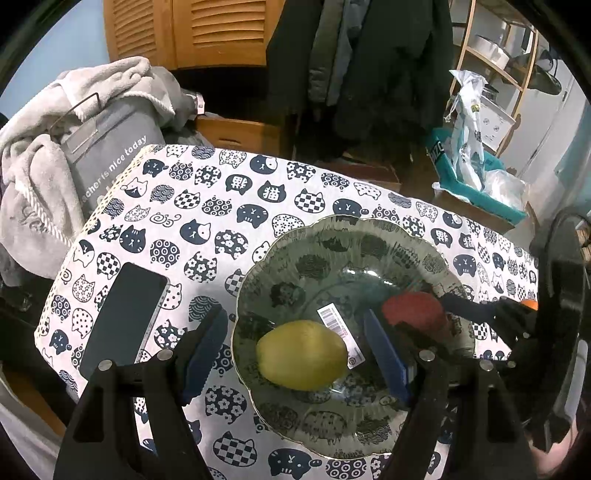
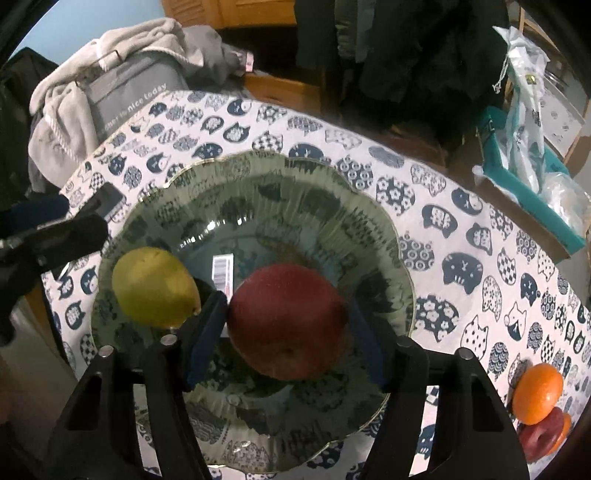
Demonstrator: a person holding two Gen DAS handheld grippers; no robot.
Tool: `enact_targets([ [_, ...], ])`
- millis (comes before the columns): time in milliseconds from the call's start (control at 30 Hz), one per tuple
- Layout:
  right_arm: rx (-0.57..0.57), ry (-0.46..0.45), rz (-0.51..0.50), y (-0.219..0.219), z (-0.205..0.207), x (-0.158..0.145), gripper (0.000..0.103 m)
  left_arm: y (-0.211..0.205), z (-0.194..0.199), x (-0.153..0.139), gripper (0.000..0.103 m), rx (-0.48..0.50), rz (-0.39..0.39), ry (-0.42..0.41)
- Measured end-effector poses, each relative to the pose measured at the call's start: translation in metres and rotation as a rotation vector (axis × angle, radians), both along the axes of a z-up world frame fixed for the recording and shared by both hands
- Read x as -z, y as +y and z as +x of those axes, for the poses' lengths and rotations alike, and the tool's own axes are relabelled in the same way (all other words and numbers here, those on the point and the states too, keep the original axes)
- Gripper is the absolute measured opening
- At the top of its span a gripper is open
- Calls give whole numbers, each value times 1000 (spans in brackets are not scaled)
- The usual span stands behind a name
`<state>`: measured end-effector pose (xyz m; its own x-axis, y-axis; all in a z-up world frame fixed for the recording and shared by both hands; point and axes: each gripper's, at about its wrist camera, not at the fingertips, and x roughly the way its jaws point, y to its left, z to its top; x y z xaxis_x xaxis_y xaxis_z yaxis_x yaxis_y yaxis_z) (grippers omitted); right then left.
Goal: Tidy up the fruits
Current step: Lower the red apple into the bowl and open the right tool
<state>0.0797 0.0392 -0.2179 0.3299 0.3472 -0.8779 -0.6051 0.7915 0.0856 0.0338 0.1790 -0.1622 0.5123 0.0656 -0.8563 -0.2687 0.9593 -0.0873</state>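
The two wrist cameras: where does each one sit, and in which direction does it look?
Left wrist: on the left gripper, looking down at the lemon on the glass plate; own fingers show, open.
Right wrist: on the right gripper, looking down at the red apple between its fingers.
Shared: plate, lemon, apple, phone, cat-print tablecloth.

Glass plate (image 2: 369, 229): transparent, glossy, ribbed rim. Desk cloth (image 1: 221, 206): matt printed fabric. Lemon (image 1: 301, 354): dull, finely pitted skin. Apple (image 2: 288, 321): smooth, slight sheen. Phone (image 1: 123, 319), lower left: glossy screen. Cabinet doors (image 1: 218, 31), top: slatted wood. Towel (image 1: 37, 166): fluffy cloth.
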Motion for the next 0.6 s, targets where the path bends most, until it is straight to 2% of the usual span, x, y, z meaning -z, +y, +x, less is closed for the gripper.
enact_targets([
  [333,15,12,30,-4,4,-9,63,-5,0,-7,79,4,3,-18],
  [600,79,-58,78,-23,5,-43,63,-20,-3,-34,79,38,24,-83],
])
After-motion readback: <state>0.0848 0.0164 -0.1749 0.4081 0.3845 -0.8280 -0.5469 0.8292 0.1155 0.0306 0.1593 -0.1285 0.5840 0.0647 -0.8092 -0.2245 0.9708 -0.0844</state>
